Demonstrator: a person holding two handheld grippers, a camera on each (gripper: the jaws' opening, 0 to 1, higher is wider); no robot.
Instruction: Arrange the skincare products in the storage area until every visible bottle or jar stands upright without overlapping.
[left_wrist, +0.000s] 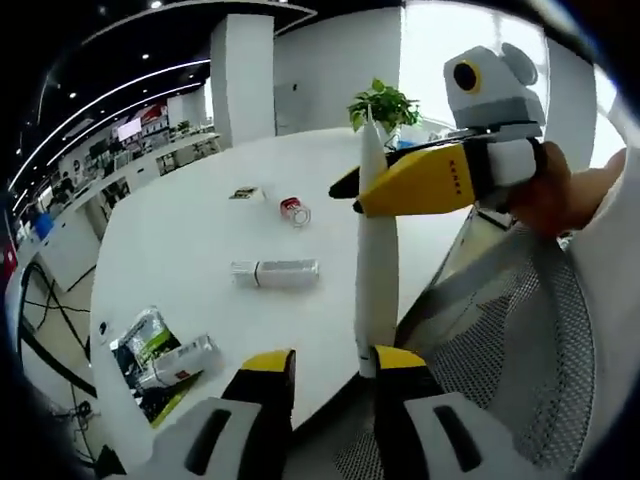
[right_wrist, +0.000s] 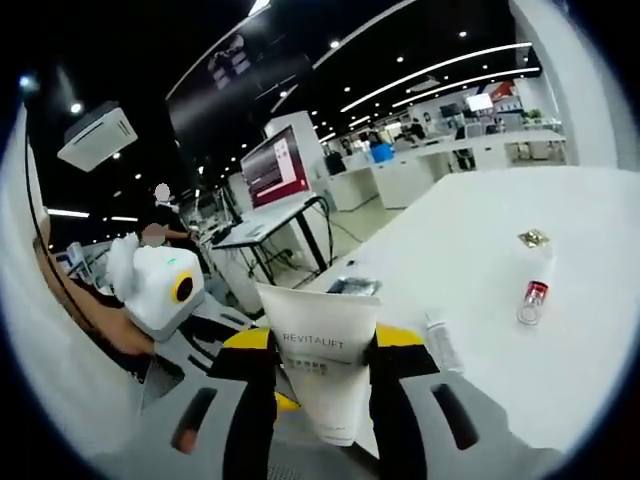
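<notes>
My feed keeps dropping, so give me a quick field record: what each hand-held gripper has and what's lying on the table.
right hand-held gripper: shut on the white tube marked REVITALIFT
left hand-held gripper: jaws apart, one jaw at the tube's lower end; grip cannot be told
tube pose: held in the air beside the white table, above a mesh chair
lying on table: clear bottle, small red-labelled bottle, white bottle on a green packet
also on table: small gold packet, potted plant

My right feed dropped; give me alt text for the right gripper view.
The right gripper clamps a white Revitalift tube, crimped end up, above the white table. A small bottle and a clear bottle lie flat there.
</notes>
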